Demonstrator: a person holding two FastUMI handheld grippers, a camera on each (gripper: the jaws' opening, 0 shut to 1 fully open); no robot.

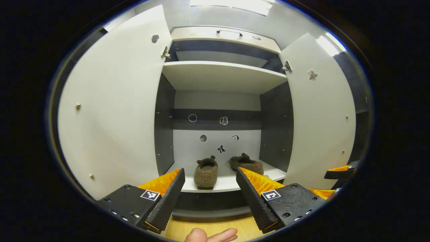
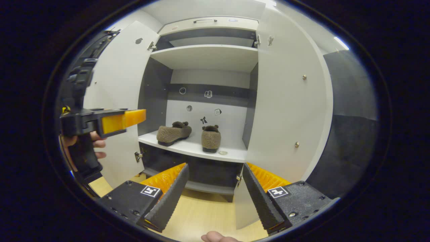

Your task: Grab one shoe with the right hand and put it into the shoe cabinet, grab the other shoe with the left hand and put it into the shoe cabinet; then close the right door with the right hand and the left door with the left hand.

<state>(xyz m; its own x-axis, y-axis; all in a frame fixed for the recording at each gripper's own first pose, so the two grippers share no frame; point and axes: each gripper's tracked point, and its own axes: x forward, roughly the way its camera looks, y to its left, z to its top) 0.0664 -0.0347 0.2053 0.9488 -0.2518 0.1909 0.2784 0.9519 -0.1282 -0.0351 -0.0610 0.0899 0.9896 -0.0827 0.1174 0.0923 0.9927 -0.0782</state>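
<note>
Two brown fuzzy shoes stand side by side on the lower shelf (image 1: 231,184) of the open shoe cabinet: one shoe (image 1: 206,173) on the left, the other shoe (image 1: 246,163) on the right. In the right gripper view the pair appears as a left shoe (image 2: 174,132) and a right shoe (image 2: 211,138). The left door (image 1: 114,111) and right door (image 1: 322,124) both stand wide open. My left gripper (image 1: 210,171) is open and holds nothing, in front of the shelf. My right gripper (image 2: 215,166) is open too, lower, near the right door (image 2: 285,107). The left gripper (image 2: 134,117) shows by the left door (image 2: 117,84).
An upper shelf (image 1: 221,75) spans the cabinet above the shoes. Small stickers dot the back wall (image 1: 215,144). A wooden floor (image 2: 201,211) lies below the cabinet. The right gripper (image 1: 332,181) shows at the right door's edge. A hand (image 2: 95,144) holds the left gripper.
</note>
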